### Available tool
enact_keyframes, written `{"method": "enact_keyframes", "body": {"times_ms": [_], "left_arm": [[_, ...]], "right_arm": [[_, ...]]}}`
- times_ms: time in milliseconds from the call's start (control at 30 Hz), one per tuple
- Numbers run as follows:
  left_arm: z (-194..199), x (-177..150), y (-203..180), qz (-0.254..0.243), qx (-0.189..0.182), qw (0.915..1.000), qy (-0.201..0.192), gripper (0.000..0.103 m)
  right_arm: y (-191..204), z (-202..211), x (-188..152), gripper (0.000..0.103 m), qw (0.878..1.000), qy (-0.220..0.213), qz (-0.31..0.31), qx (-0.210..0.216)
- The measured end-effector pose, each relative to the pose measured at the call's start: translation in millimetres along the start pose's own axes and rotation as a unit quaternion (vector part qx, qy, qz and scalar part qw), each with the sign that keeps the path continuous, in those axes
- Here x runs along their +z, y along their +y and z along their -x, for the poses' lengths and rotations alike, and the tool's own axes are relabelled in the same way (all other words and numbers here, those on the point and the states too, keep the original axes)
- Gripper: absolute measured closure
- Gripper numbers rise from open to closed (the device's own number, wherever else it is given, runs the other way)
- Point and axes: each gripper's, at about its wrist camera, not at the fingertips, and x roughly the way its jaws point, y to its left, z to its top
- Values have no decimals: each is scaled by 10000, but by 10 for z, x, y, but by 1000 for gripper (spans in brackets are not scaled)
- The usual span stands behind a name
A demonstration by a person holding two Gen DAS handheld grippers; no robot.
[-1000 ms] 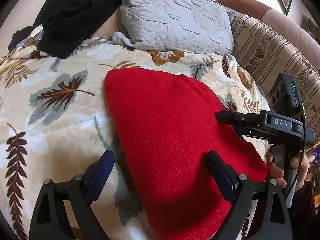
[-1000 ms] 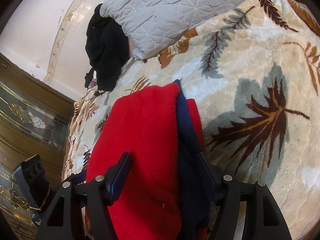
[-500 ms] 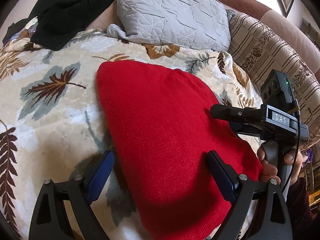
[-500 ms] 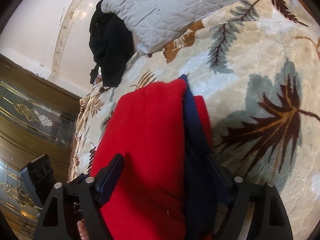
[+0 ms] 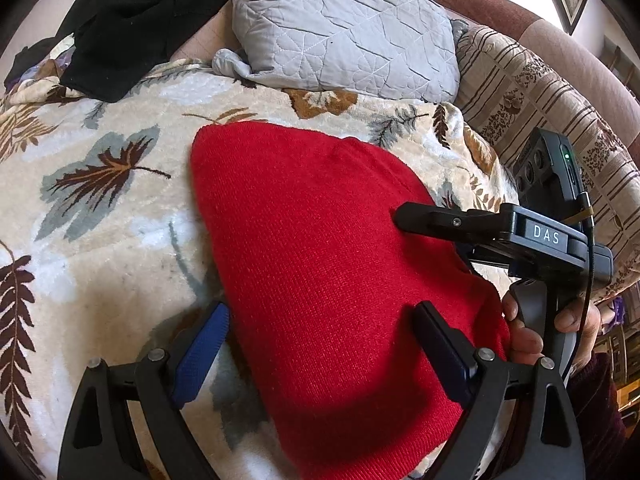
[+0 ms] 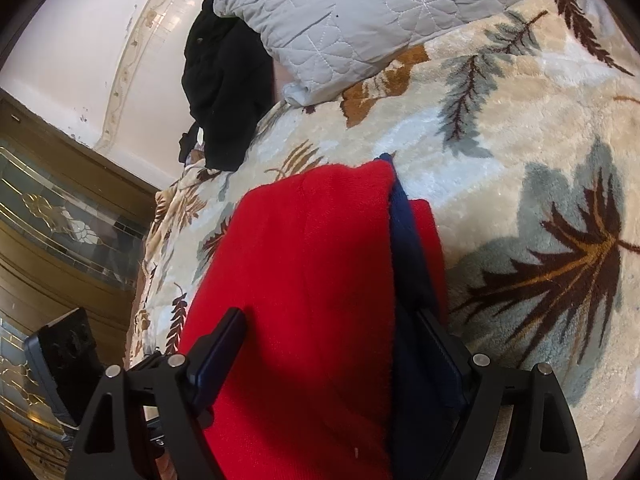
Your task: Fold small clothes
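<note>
Leaf-print plush blanket (image 5: 100, 240) covers the whole surface, cream with brown and grey-blue leaves, and it looks like it's draped over a sofa since a striped patterned sofa back (image 5: 560, 92) shows on the right of the left wrist view. At the far end a grey quilted pillow (image 5: 344, 28) lies on the blanket, with a heap of black clothing (image 5: 132, 20) just beside it. The red knit garment (image 5: 320, 264) lies spread flat in the middle of the blanket. From the right wrist view you can see a navy blue layer (image 6: 404, 232) running along its edge, sandwiched between a top red layer and a thin strip of red underneath. The left gripper (image 5: 320, 356) sits low over the near end of the garment with its jaws spread wide: the left blue pad is over the blanket right at the garment's edge and the right one is over the red knit, not pinching anything. The right gripper (image 6: 340, 352) comes in from the right side, held in a hand (image 5: 536, 332), and its jaws are spread too, straddling the folded edge, one finger over the top red layer and the other down against the navy part. Can't tell if that finger is actually under the fabric or just beside it.
</note>
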Motion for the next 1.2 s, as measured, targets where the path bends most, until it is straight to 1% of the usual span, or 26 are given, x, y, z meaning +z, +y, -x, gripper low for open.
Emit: {"method": "enact_keyframes", "body": {"times_ms": [100,300,567,633,733,867,900,933,967,1033,1067,1133,1200], "left_arm": [[-4,2,-7,-25,4,10000,6,10],[-1,2,-12,-33,19,10000,2,10],[14,8,6,-24,26,10000,0,10],[17,10,13,-8,9,10000,2,10],[4,8,21,19,-60,10000,6,10],[-12,9,85,188,-307,9994,-13,10],[-9,7,105,252,-382,9989,-31,13],[-4,8,131,324,-439,9985,-48,19],[-1,9,161,404,-485,9980,-65,22],[17,10,222,548,-617,9965,-122,33],[21,9,235,584,-650,9961,-142,35],[42,12,245,608,-712,9954,-200,44],[74,14,228,558,-725,9954,-269,50]], "right_arm": [[-1,-2,6,18,10000,3,-25,44],[50,-46,9,22,10000,14,32,45],[72,-85,4,33,10000,23,43,-26],[83,-92,-1,39,10000,31,71,-26],[110,-109,-9,46,9999,57,136,-2],[143,-126,-14,51,9998,63,173,18],[148,-127,-16,52,9998,61,174,16],[154,-128,-16,53,9998,55,179,13],[160,-127,-16,54,9998,46,180,13],[173,-119,-20,57,9998,29,179,26],[181,-115,-21,58,9998,25,186,36],[230,-107,-25,61,9997,5,244,28],[287,-102,-34,62,9995,-16,325,6]]}}
